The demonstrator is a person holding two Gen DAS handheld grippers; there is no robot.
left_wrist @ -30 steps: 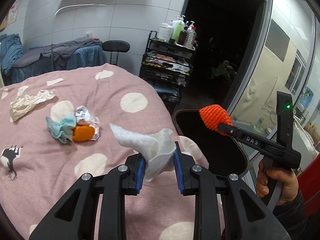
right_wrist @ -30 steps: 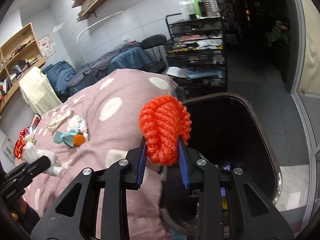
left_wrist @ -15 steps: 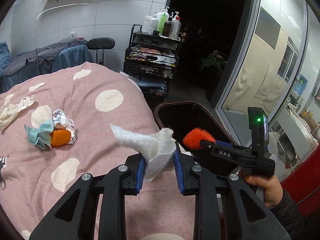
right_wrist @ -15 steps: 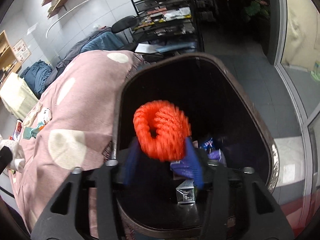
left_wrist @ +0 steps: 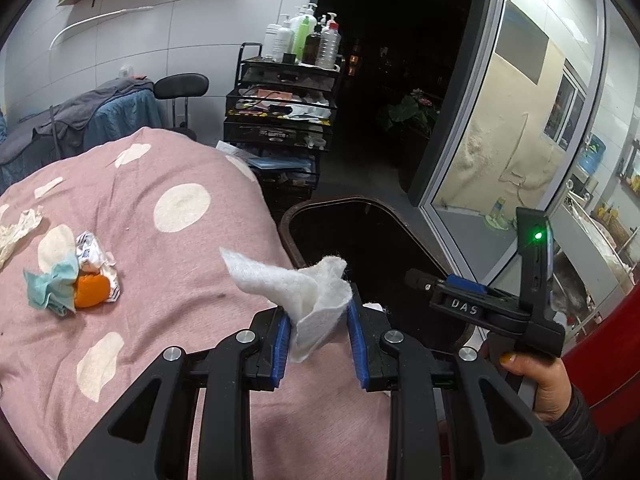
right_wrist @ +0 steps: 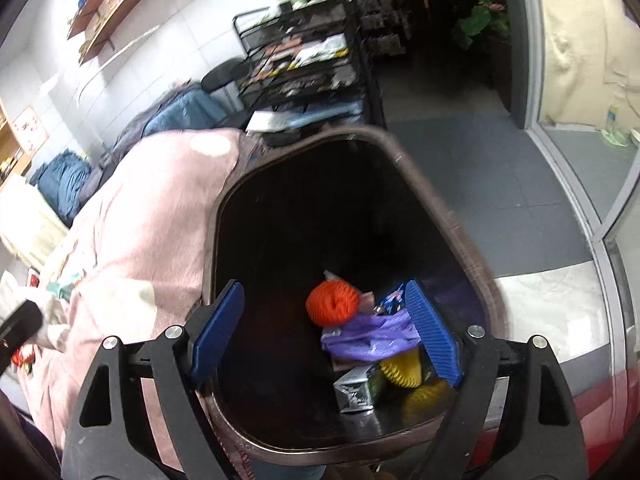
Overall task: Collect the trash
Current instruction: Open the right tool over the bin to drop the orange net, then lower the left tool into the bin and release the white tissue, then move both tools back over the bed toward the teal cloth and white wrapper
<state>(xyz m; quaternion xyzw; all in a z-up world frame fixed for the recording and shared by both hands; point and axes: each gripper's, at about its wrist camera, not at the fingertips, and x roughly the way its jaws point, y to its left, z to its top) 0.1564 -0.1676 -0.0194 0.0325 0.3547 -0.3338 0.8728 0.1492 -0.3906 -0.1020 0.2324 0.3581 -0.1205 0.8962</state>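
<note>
Two hand-held grippers appear. We see the left hand-held gripper [left_wrist: 318, 332] clenched on one fuzzy white felt-like sheet [left_wrist: 304, 292], folded, above the pink dotted bed cover [left_wrist: 160, 280]. At 9 o'clock lie one crumpled teal tissue [left_wrist: 50, 286], one smooth orange piece [left_wrist: 92, 290] and one printed wrapper [left_wrist: 94, 254], touching. The right hand-held gripper [right_wrist: 328, 336] is released, ribbed blue pads spread over the dark bin [right_wrist: 452, 220], where one orange mesh ball [right_wrist: 332, 304] rests against purple plastic [right_wrist: 372, 338] at 12 o'clock.
</note>
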